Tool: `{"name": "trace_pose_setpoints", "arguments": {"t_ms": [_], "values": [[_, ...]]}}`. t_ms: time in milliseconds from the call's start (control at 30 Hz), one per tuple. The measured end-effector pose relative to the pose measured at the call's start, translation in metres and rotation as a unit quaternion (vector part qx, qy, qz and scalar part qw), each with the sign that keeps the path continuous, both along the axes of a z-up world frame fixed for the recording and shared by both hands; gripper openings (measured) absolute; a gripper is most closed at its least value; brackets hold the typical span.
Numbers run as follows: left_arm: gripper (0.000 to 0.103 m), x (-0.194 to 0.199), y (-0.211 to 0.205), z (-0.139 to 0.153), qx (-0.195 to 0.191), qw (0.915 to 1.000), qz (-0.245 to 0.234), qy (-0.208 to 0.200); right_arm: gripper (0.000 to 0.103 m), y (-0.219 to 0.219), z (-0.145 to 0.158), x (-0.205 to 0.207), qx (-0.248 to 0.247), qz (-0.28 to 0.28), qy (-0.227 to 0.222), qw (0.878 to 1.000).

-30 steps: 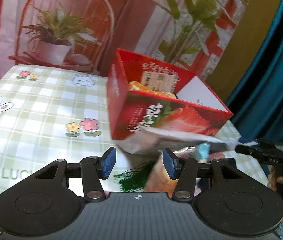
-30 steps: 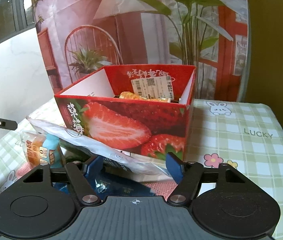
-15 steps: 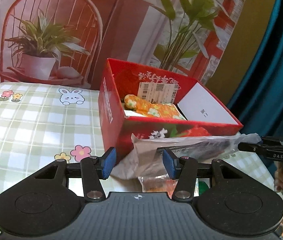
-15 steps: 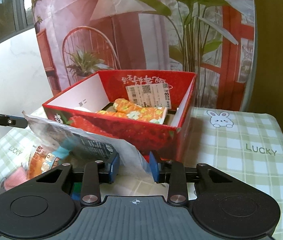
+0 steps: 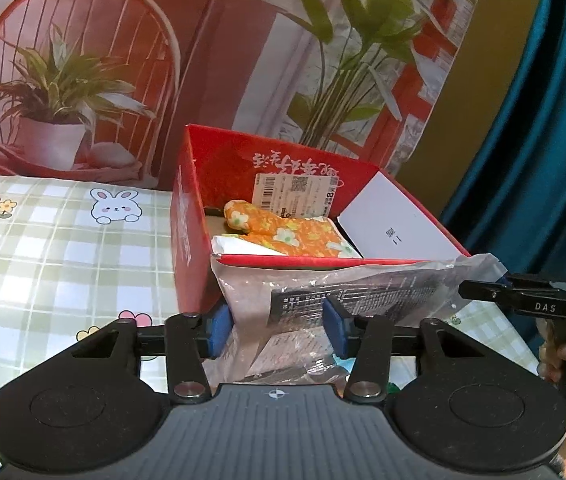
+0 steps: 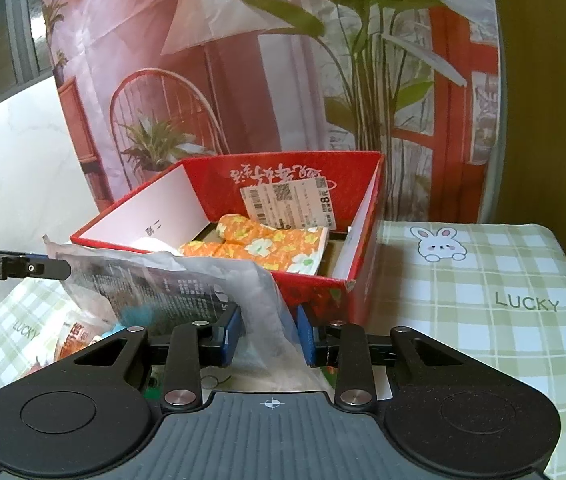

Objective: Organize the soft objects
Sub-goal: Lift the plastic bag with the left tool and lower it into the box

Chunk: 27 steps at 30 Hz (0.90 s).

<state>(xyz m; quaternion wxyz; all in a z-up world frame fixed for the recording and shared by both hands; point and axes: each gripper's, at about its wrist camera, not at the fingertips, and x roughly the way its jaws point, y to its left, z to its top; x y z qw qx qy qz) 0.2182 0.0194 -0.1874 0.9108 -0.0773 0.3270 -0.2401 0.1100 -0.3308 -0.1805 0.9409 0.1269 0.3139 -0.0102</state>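
Observation:
A clear plastic bag (image 5: 363, 284) with a dark printed pack inside hangs just in front of the red strawberry box (image 5: 191, 240), level with its near rim. My left gripper (image 5: 277, 330) has one end of the bag between its blue pads, and its jaws are closing on it. My right gripper (image 6: 269, 336) grips the other end of the bag (image 6: 155, 284), its jaws still closing. Each gripper's tip shows at the bag's far corner in the other view. Inside the box (image 6: 363, 216) lies an orange flowered cloth (image 6: 267, 248).
Snack packets (image 6: 79, 336) lie on the green checked tablecloth (image 5: 43, 260) under the bag. A printed backdrop of a chair and plants stands behind the box. A blue curtain (image 5: 543, 140) hangs at the right. A person's hand (image 5: 563, 356) holds the right gripper.
The bag rose off the table to the box's front rim. The right jaws closed in on it, and the left jaws narrowed. Both grippers moved closer to the box.

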Motion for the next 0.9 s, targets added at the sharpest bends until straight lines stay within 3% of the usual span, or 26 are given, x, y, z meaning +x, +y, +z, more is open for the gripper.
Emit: {"name": "trace_pose_setpoints", "arguments": {"t_ms": [100, 200, 333, 900], "values": [[0.044, -0.002, 0.004, 0.002, -0.009, 1.0, 0.001, 0.001, 0.016, -0.001, 0.0, -0.001, 0.003, -0.004, 0.001, 1.0], [0.037, -0.006, 0.005, 0.006, -0.008, 0.9999, -0.001, -0.007, 0.011, -0.002, 0.001, -0.004, 0.008, -0.001, -0.002, 1.0], [0.027, -0.008, 0.005, 0.013, -0.009, 0.9998, 0.001, -0.019, 0.011, -0.002, 0.005, -0.007, 0.007, -0.002, -0.008, 1.0], [0.024, -0.019, 0.006, 0.053, -0.039, 0.9962, 0.003, -0.077, 0.008, -0.01, 0.051, -0.011, -0.009, 0.006, -0.059, 0.998]]}}
